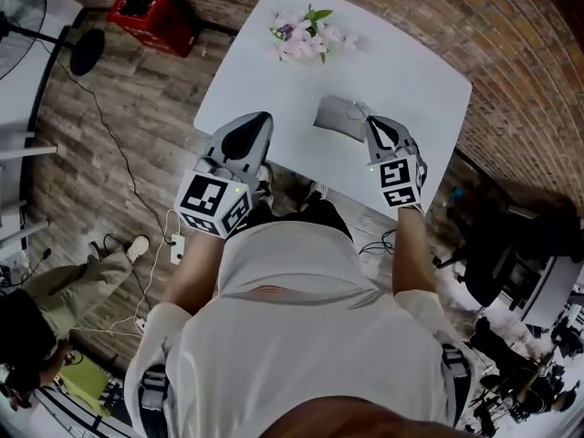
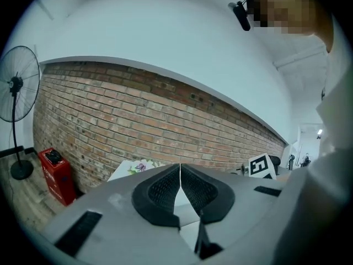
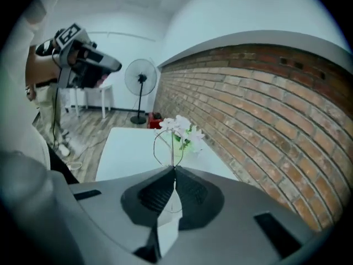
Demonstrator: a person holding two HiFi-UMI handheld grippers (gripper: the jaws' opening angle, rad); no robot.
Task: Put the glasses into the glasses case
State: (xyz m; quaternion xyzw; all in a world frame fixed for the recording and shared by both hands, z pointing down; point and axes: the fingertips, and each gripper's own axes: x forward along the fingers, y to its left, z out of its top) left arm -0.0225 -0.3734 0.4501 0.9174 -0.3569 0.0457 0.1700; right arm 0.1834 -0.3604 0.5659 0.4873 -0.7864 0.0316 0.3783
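Observation:
A grey glasses case (image 1: 336, 117) lies on the white table (image 1: 411, 80), near its front edge. My right gripper (image 1: 372, 122) hovers at the case's right end. It is shut on thin wire-frame glasses (image 3: 167, 146), and one lens loop stands up above the fingertips (image 3: 174, 170). The case itself is hidden in the right gripper view. My left gripper (image 1: 256, 122) hangs over the table's front left edge, left of the case and apart from it. In the left gripper view its pads (image 2: 180, 168) meet with nothing between them.
A bunch of white and pink flowers (image 1: 305, 35) lies at the table's far side. On the wooden floor stand a red box (image 1: 151, 16) and a black fan (image 1: 22, 9), with cables nearby. A person (image 1: 68, 290) is at the lower left. The brick wall (image 2: 138, 115) runs behind the table.

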